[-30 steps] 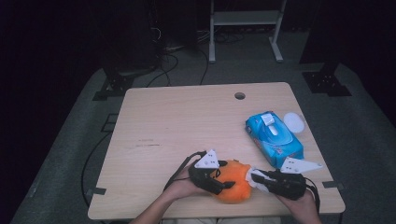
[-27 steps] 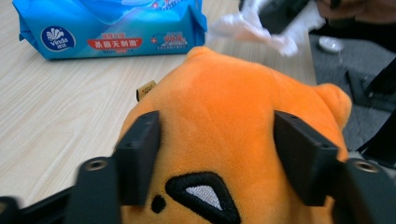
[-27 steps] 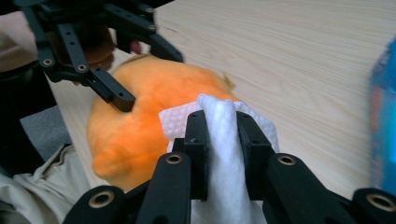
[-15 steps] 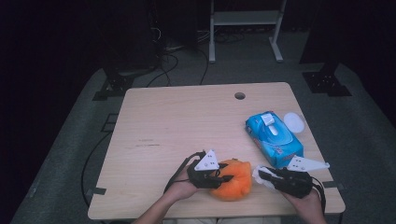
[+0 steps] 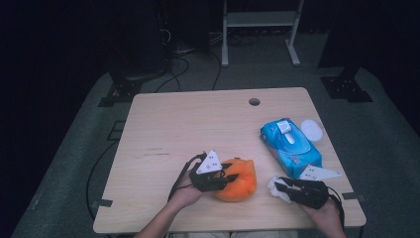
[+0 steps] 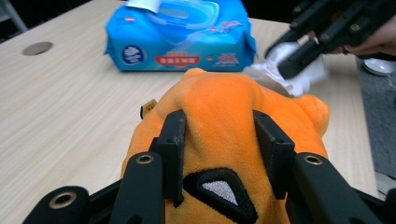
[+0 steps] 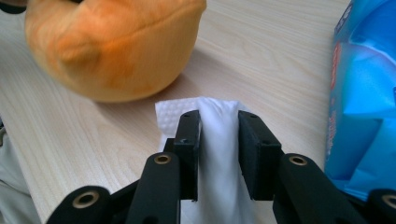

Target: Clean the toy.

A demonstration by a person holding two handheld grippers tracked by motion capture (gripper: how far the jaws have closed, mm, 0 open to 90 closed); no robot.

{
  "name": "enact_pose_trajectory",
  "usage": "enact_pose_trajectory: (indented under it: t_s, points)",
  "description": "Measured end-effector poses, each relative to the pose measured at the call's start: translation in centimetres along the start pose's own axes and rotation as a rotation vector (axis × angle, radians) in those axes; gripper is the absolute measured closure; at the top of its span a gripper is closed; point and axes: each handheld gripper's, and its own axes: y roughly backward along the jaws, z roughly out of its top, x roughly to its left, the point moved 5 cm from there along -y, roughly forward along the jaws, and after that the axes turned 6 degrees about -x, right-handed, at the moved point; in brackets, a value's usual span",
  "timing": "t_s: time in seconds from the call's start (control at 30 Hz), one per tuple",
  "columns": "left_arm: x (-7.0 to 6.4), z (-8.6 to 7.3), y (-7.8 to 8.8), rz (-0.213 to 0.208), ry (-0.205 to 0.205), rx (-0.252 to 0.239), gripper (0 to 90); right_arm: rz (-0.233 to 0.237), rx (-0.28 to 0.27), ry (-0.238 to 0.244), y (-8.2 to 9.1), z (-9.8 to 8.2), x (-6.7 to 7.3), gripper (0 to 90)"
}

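Two tools are engaged near the front edge of the desk (image 5: 163, 124): the left tool (image 5: 229, 179) is clenched on the orange plush toy (image 5: 238, 179), and between the pads of the right tool (image 5: 277, 187), whose jaws have just been opening, a folded white wipe (image 7: 215, 140) is held. With that loosened grip, the wipe could be dropped or dragged askew when pressed to the plush. The soft toy could be squeezed out of the left clamp, or the blue wipes pack (image 5: 289, 147) just beside the right tool could be knocked.
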Motion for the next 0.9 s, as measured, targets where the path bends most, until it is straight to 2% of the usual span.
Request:
enact_pose_trajectory:
  t_s: [0.23,0.43,0.8,0.9]
  points:
    - [1.2,-0.5,0.3,0.034,0.015,0.008,60.8,0.009,-0.02,-0.017,0.3,0.1,-0.1,57.9]
    - [2.6,0.2,0.7,0.077,0.014,-0.009,60.7,0.021,-0.031,-0.029,0.5,0.0,0.0,55.0]
    - [6.6,0.8,0.8,0.181,0.01,-0.002,60.4,0.031,-0.045,-0.025,0.3,0.6,0.2,50.8]
    - [7.0,0.5,0.3,0.182,0.018,0.002,60.3,0.031,-0.051,-0.025,0.4,0.7,0.2,49.4]
